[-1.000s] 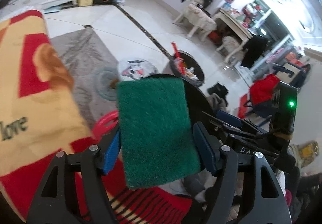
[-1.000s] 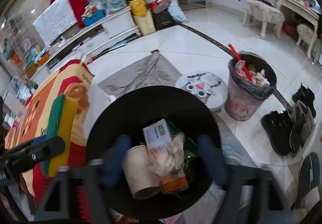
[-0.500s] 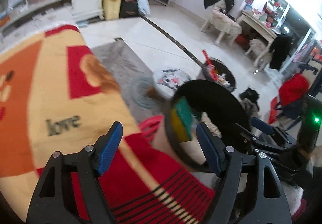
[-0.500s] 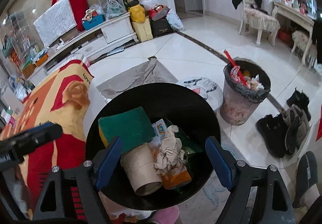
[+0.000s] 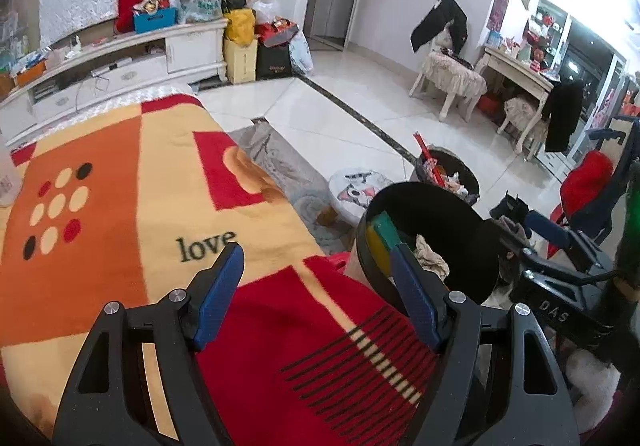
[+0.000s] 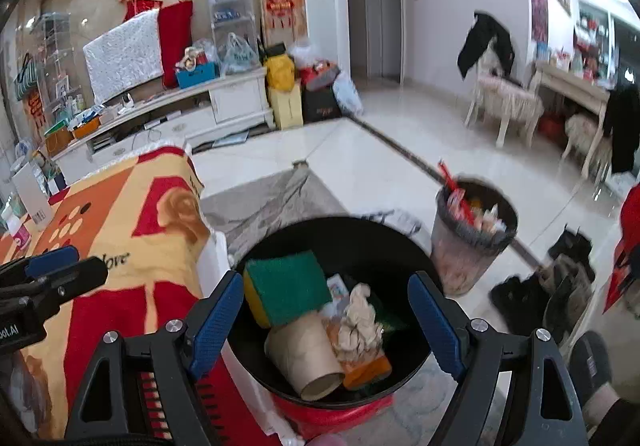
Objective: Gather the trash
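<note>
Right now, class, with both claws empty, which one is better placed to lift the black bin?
Probably the right claw: it is open, and the black bin of trash sits between its fingers. The left claw, also open, hovers over the blanket beside it.

Floor bin blurred (contents unreadable)

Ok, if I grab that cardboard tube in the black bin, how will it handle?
The cardboard tube looks hollow, so probably light and crushable. It lies on its side, so it may roll against the sponge inside the black bin.
</note>
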The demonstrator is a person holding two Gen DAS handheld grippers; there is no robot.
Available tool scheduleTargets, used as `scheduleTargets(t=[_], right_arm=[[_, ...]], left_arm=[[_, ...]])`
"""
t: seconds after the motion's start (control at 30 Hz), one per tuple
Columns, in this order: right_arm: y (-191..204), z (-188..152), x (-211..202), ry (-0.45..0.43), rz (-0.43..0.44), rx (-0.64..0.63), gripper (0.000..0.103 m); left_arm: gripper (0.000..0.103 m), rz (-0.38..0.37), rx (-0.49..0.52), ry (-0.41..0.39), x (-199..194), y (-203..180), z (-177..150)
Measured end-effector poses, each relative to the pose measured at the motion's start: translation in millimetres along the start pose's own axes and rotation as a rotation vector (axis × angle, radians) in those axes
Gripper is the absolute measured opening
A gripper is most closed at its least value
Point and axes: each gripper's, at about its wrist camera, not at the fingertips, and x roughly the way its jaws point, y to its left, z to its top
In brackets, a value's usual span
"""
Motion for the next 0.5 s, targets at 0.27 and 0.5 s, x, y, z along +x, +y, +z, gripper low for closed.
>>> scheduleTargets(t=[0.27,0.5], right_arm=[[16,11,-37,-0.115,-0.004,-0.003,0.088],[27,12,-53,-0.147,0.013,-0.011,0.092]], left_arm=[[0.075,0.045,0.014,-0.088,-35,4,-1],[0.075,0.061,0.006,-0.139,-51,10,0]])
